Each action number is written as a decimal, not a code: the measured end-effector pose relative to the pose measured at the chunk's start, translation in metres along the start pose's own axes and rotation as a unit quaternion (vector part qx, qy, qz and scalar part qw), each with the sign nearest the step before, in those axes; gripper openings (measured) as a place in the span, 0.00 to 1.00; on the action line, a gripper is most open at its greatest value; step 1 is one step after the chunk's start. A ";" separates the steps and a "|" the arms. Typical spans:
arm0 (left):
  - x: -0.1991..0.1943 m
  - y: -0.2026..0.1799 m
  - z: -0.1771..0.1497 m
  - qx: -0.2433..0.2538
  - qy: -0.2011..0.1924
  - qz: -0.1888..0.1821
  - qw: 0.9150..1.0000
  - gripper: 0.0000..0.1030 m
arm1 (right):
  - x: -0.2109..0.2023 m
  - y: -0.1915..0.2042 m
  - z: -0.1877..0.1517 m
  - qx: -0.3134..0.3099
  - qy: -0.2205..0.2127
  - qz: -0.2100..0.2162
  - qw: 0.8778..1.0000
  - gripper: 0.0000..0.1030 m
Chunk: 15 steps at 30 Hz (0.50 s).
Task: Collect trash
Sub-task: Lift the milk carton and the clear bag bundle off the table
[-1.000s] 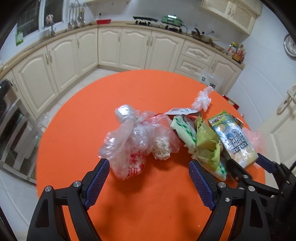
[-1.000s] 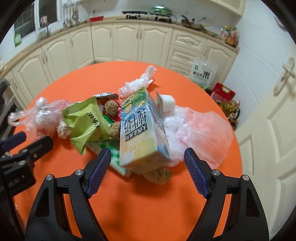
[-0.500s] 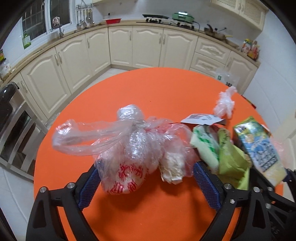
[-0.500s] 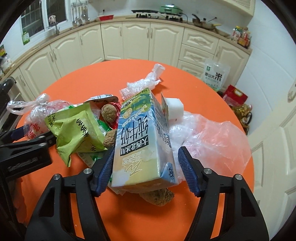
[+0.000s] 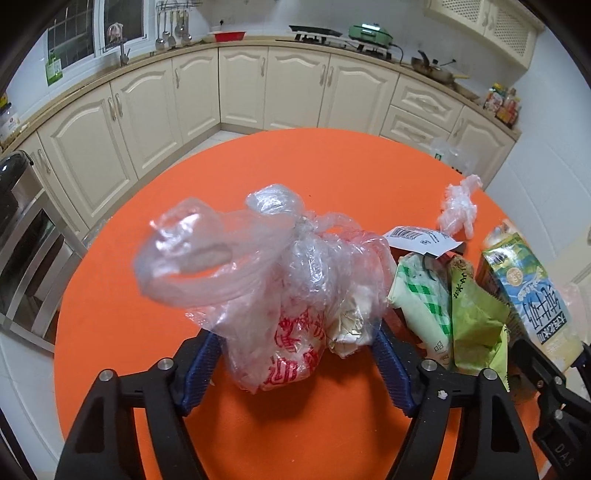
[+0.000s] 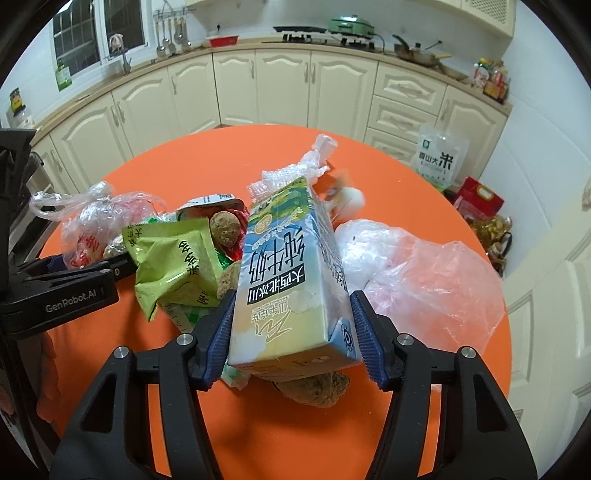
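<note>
My left gripper (image 5: 295, 354) is closing around the knotted plastic bag (image 5: 291, 295) on the orange table (image 5: 332, 170), pads at its sides. My right gripper (image 6: 291, 332) is closing, pads against the milk carton (image 6: 291, 280). Beyond lie a green wrapper (image 6: 173, 258) and crumpled plastic (image 6: 295, 170).

even indoor light fills both fisheye views, with the corners vignetted black and the cream kitchen cabinets (image 5: 295, 92) bowed by the lens. the dark window panes (image 6: 77, 33) give no daylight. glare glints on the knotted clear plastic bag (image 5: 258, 266). a small white object (image 6: 347, 201) is motion-blurred. shadows on the round orange table (image 6: 229, 435) are soft.
</note>
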<state>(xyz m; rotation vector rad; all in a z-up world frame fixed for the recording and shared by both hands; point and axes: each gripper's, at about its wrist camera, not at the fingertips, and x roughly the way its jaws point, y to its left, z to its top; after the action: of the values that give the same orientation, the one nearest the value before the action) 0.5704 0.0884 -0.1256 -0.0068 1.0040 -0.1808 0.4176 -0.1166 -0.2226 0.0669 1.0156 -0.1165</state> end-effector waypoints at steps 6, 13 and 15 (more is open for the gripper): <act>-0.002 -0.008 -0.022 -0.006 -0.007 0.008 1.000 0.68 | -0.008 -0.004 0.001 0.014 -0.006 0.004 1.000 0.55; -0.035 -0.021 -0.090 -0.009 -0.013 0.023 1.000 0.68 | -0.020 -0.005 -0.003 0.024 -0.011 0.010 1.000 0.55; -0.056 -0.015 -0.114 -0.008 -0.014 0.021 1.000 0.68 | -0.024 -0.006 -0.004 0.026 -0.014 0.009 1.000 0.55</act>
<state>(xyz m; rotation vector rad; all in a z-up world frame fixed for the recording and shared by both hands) 0.4438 0.0910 -0.1389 -0.0031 0.9760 -0.1332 0.4007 -0.1205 -0.2043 0.1216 0.9849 -0.1268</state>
